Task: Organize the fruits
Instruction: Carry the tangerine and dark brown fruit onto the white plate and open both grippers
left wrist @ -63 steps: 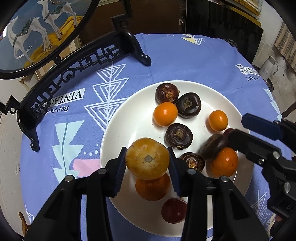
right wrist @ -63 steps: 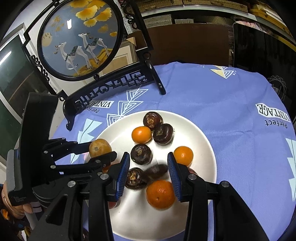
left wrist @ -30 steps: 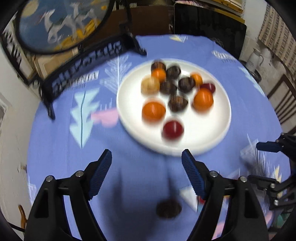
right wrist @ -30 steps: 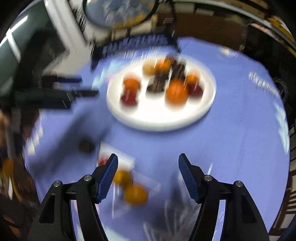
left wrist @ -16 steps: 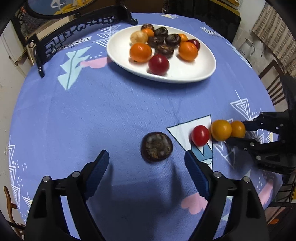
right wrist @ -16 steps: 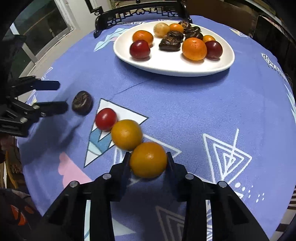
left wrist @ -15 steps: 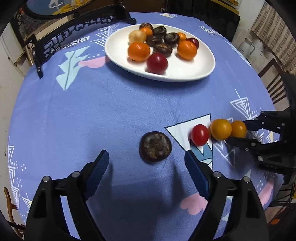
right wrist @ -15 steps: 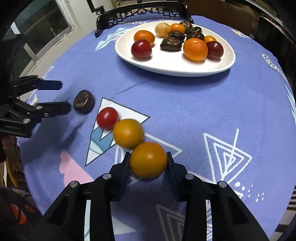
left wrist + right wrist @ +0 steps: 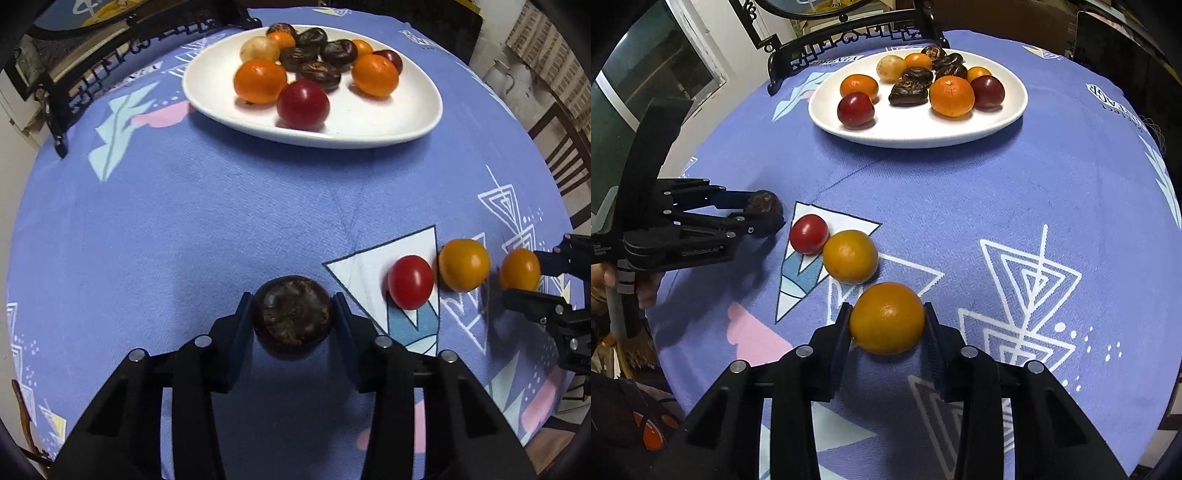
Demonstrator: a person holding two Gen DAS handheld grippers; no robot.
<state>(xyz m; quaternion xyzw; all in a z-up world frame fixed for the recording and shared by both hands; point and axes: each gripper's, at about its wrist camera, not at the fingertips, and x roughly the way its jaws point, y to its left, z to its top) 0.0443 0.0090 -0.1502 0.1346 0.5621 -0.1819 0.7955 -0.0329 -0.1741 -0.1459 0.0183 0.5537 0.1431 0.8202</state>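
- left gripper [image 9: 293, 314]: jaws have just been closing and now sit pinched on the dark water chestnut [image 9: 291, 318], low over the tablecloth [image 9: 184, 229]. Can't tell if the fruit is lifted or resting on the cloth; the view is too steep.
- red fruit [image 9: 410, 282] and yellow-orange fruit [image 9: 464, 264]: loose on the cloth in a row just right of the chestnut, touching or nearly so. Neither is gripped.
- right gripper [image 9: 887, 319]: jaws clamped on the small orange [image 9: 887, 317] at the right end of that row, down near the cloth.
- plate [image 9: 369, 122]: far side of the table, well apart from the row. Roughly 11 fruits sit on it, counted across both views: oranges, dark chestnuts, red ones, 1 pale yellow.
- Status, my read: most of the fruit is plated. 4 are off the plate, 2 of them in grips now, and 2 are left to fetch.
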